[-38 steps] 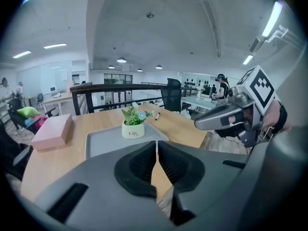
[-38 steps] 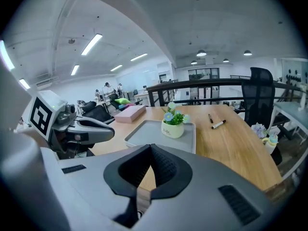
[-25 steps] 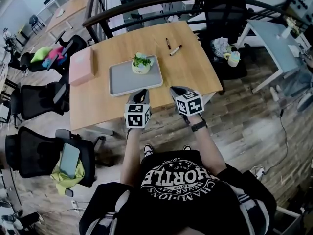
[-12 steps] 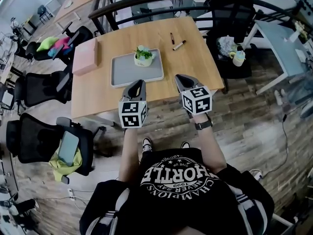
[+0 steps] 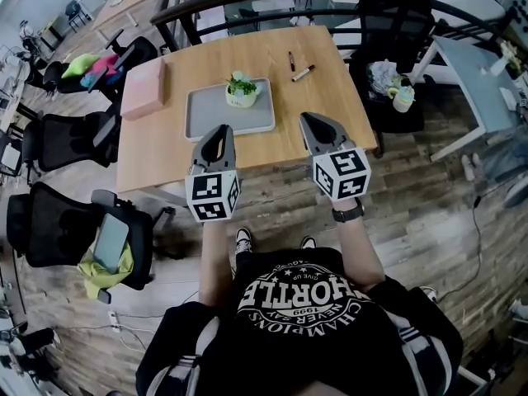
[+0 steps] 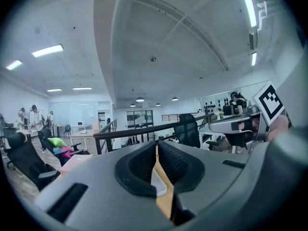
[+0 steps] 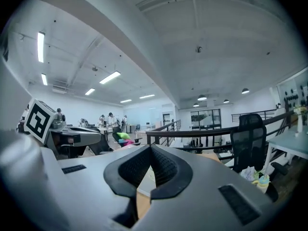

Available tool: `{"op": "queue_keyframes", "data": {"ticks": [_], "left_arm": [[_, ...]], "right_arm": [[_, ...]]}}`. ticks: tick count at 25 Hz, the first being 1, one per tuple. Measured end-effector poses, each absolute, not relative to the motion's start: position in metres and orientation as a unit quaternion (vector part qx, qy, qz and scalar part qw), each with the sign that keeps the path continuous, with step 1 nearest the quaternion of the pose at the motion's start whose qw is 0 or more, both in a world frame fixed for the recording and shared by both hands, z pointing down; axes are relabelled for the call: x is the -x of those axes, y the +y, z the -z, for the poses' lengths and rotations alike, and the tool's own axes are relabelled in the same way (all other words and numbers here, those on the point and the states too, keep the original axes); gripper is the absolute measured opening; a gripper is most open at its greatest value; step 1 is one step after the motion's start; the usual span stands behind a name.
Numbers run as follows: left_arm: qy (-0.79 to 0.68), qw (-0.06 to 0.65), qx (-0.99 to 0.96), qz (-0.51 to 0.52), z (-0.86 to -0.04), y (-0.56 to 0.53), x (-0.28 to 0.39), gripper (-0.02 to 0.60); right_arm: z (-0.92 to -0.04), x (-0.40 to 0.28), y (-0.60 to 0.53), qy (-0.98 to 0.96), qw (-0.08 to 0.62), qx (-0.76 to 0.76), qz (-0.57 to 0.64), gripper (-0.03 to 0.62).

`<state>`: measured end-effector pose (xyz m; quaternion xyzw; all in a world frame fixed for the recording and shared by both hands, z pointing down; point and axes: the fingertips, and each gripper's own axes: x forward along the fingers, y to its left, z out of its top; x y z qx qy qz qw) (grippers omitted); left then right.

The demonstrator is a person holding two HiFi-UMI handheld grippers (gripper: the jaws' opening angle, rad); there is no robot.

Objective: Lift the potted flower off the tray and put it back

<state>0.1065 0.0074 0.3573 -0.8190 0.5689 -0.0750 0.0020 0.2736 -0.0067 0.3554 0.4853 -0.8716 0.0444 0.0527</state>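
Left gripper (image 5: pixel 219 132): jaws pinched together, empty, nearly level | right gripper (image 5: pixel 312 120): same, closed on nothing | potted flower (image 5: pixel 242 90) sits on tray (image 5: pixel 206 126), untouched.

tray (image 5: pixel 206 124) grey | potted flower (image 5: pixel 242 90) white, green | box (image 5: pixel 142 91) pink | table (image 5: pixel 330 97) tan

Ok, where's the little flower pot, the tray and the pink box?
flower pot (image 5: pixel 241 96), head view, white pot's side.
tray (image 5: pixel 223 122), head view, bare grey floor.
pink box (image 5: pixel 142 91), head view, top face.
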Motion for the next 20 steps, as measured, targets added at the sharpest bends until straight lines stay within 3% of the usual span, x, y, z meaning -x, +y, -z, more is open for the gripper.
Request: {"op": "queue_keyframes", "data": {"ticks": [7,20], "left_arm": [[0.575,0.029,0.815,0.067,-0.337,0.012,-0.102,0.033],[0.575,0.028,0.815,0.063,-0.338,0.016,-0.101,0.033]], "right_arm": [[-0.331,-0.277,-0.002,-0.869,0.024,-0.494,-0.025,0.018],[-0.331,-0.279,0.003,-0.865,0.041,-0.500,-0.012,0.018]]}}
